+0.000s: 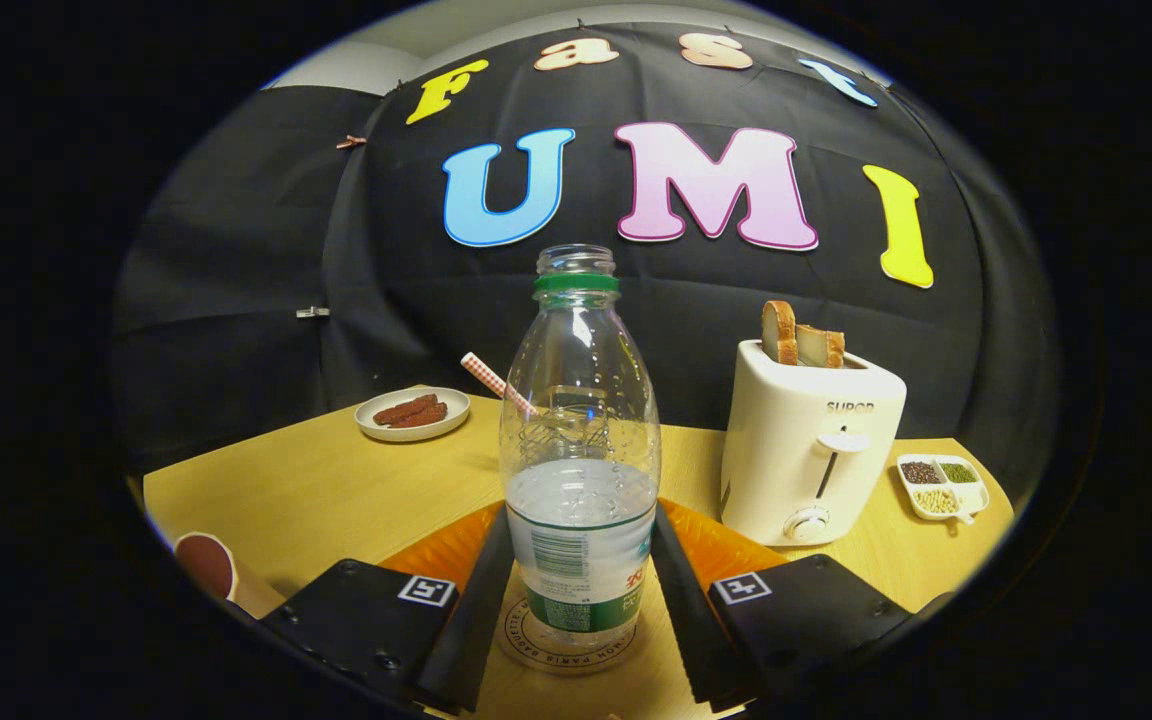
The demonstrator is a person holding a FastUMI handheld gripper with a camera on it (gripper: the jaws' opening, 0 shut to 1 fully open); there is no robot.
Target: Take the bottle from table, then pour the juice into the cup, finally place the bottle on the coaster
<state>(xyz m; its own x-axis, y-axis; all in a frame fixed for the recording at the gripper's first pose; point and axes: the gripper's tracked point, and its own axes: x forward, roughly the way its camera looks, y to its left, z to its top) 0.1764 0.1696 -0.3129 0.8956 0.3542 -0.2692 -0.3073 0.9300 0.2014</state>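
- Tool (576, 610) clamped on the bottle (581, 450), one finger (471, 620) pressed to each side of the lower body.
- One bottle: clear, uncapped, upright, partly filled, standing on one round coaster (561, 655) between the fingers.
- One orange mat (726, 545) under the coaster, on the bench (336, 480).
- One cup with a checked straw (496, 383) just behind the bottle.
- One toaster (806, 450) holding two bread slices (801, 345).
- One plate (412, 413), one divided dish (941, 487), one paper cup (211, 568) beside the tool.

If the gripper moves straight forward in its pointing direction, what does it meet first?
The gripper already has the bottle between its fingers; going on, the glass with the straw behind the bottle probably comes next.
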